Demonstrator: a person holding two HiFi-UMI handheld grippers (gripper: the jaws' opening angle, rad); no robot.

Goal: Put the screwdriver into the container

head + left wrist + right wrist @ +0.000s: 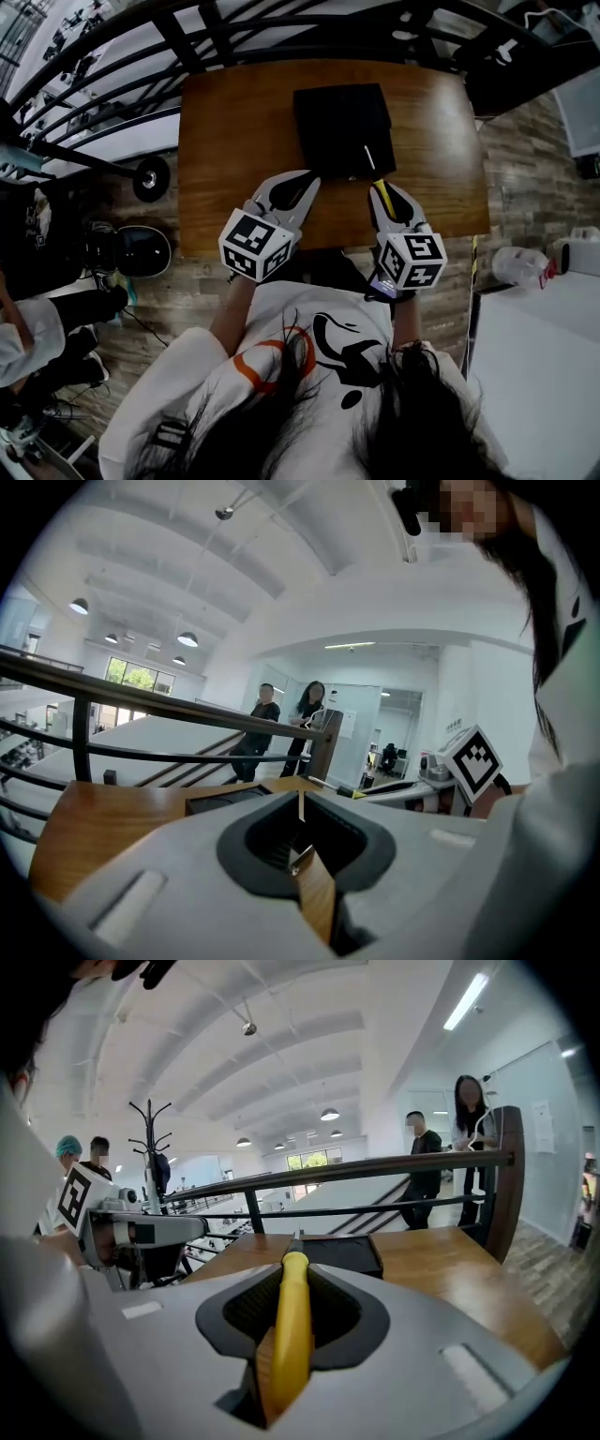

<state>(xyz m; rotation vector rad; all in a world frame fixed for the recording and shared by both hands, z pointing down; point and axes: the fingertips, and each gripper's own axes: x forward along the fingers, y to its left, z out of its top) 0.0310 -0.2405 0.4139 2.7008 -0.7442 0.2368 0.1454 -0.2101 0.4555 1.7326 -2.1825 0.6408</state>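
A black container (342,127) sits at the far middle of the wooden table (234,141). My right gripper (379,187) is shut on the yellow handle of the screwdriver (292,1326). Its thin shaft (368,157) points forward over the container's near right corner. In the right gripper view the container (342,1252) lies just beyond the screwdriver tip. My left gripper (307,181) rests beside the container's near left corner with its jaws together and nothing between them. In the left gripper view the screwdriver (349,790) shows to the right, above the container (225,799).
A dark metal railing (141,56) runs along the table's far and left sides, with stairs beyond. Two people (286,728) stand behind the railing. A black stool (141,251) is on the floor at left. A white table (534,347) with a bottle (520,265) stands at right.
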